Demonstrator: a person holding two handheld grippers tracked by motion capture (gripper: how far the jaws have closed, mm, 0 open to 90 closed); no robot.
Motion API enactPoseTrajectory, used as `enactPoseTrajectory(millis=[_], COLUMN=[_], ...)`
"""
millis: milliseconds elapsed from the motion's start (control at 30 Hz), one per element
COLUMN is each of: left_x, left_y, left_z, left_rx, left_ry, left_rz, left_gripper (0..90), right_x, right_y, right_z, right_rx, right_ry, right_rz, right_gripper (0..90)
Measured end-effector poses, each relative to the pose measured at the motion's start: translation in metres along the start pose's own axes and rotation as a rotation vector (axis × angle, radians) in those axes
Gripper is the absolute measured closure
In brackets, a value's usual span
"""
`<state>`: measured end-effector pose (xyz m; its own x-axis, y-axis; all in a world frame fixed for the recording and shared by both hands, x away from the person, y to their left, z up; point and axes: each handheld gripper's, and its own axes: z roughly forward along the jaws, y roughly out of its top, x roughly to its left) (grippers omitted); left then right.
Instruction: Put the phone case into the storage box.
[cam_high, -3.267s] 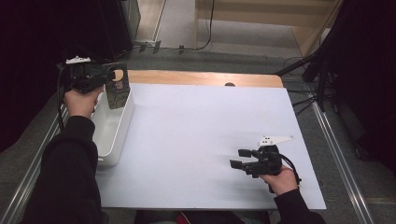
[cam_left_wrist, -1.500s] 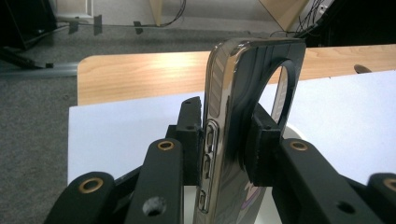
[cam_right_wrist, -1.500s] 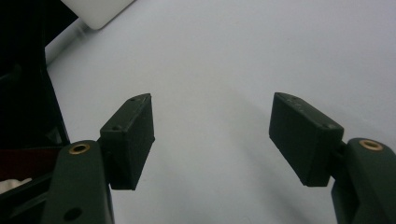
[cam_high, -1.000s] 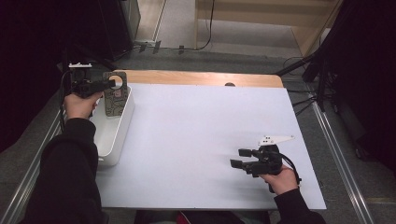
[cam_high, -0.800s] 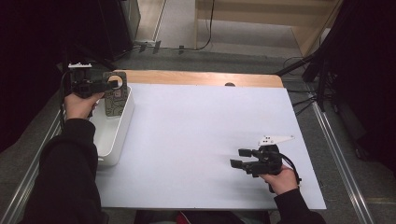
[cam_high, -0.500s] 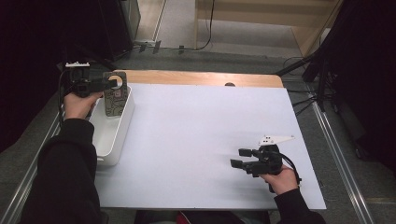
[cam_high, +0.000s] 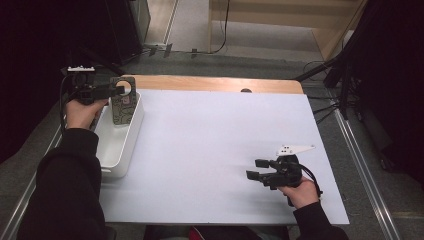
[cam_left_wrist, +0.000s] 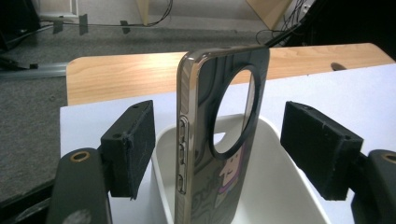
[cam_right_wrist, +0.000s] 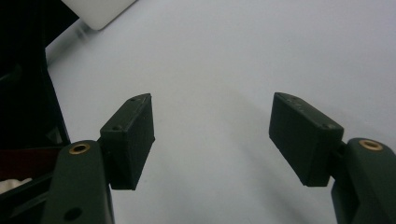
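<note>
White bench sheet otherwise bare: your left claw (cam_left_wrist: 219, 154) has just opened wide off the phone case (cam_left_wrist: 219, 135), now standing upright in the white bin (cam_high: 117, 145), so drop-off looks done; right claw (cam_high: 257, 169) sits half-open, empty.

The left gripper (cam_high: 116, 90) has lowered the phone case (cam_high: 123, 102) from above the white bin's (cam_high: 116, 152) far end until its lower end stands inside the bin. Its jaws have just been opening: in the left gripper view both pads now stand clear of the case (cam_left_wrist: 219, 140), which stays upright between them in the bin (cam_left_wrist: 280, 191).
</note>
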<state>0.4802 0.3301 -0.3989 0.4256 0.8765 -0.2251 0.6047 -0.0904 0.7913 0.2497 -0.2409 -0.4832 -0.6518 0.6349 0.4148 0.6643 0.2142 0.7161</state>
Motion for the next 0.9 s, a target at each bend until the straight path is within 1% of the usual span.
enactPoseTrajectory(millis=[67,100,267,633,700,733,900], left_x=[0.000,0.000,-0.001,-0.009,-0.009,-0.010,-0.012], left_y=[0.000,0.001,0.002,0.004,0.004,0.004,0.005], left_z=[-0.003,-0.005,-0.012,-0.028,-0.030,-0.033,-0.041], left_rx=[-0.002,-0.005,-0.011,-0.012,-0.006,-0.004,-0.011], left_ry=[0.005,0.004,-0.004,-0.016,-0.016,-0.024,-0.037], left_rz=[0.003,-0.002,-0.002,0.013,0.000,-0.005,-0.008], left_gripper=[26.3,26.3,26.3,26.3,26.4,26.4,26.4], right_x=[0.000,0.000,0.000,0.000,0.000,0.000,0.000], right_y=[0.000,0.000,0.001,0.004,0.005,0.005,0.007], right_z=[0.000,0.000,0.001,0.005,0.006,0.006,0.007], right_rx=[0.001,0.001,0.002,0.008,0.008,0.008,0.012], right_ry=[0.001,0.001,0.003,0.013,0.014,0.015,0.018], right_rz=[-0.003,-0.003,-0.004,-0.011,-0.012,-0.014,-0.018], right_gripper=[29.9,29.9,29.9,29.9,29.9,29.9,29.9])
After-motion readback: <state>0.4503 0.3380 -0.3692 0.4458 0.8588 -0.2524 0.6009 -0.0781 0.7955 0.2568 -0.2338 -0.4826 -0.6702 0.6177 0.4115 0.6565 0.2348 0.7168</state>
